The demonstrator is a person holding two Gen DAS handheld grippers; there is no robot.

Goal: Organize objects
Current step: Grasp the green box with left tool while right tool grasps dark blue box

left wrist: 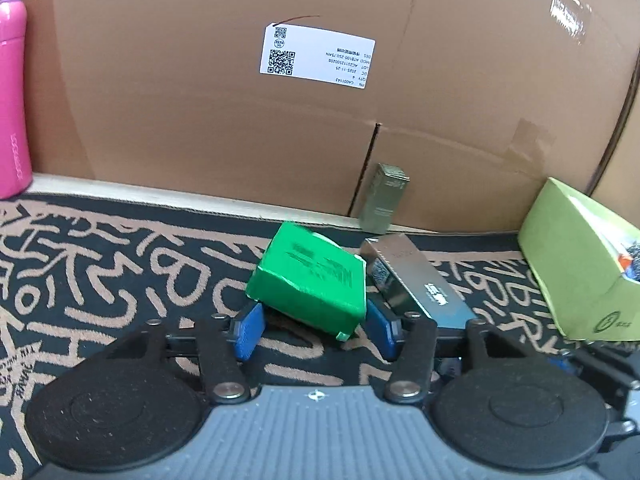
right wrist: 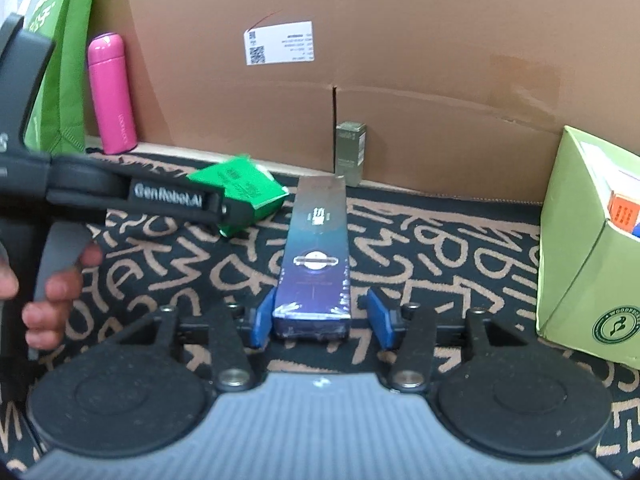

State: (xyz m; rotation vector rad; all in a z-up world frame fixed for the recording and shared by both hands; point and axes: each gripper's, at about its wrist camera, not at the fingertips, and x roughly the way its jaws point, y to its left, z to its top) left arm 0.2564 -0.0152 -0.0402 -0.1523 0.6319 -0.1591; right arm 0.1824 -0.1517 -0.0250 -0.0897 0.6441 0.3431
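Note:
A green packet (left wrist: 310, 280) sits tilted between the blue pads of my left gripper (left wrist: 314, 330); its near end looks raised off the patterned mat, and the pads touch its two sides. It also shows in the right wrist view (right wrist: 244, 196), held by the left gripper. A long dark blue box (right wrist: 318, 256) lies flat on the mat with its near end between the pads of my right gripper (right wrist: 322, 320); the left pad is close to it and a gap shows on the right, so this gripper is open. The same box lies right of the packet (left wrist: 416, 280).
A small olive box (left wrist: 384, 198) stands upright against the big cardboard wall (left wrist: 200, 100). A light green carton (right wrist: 588, 260) with items inside stands at the right. A pink bottle (right wrist: 112, 92) and a green bag (right wrist: 60, 60) stand at the back left.

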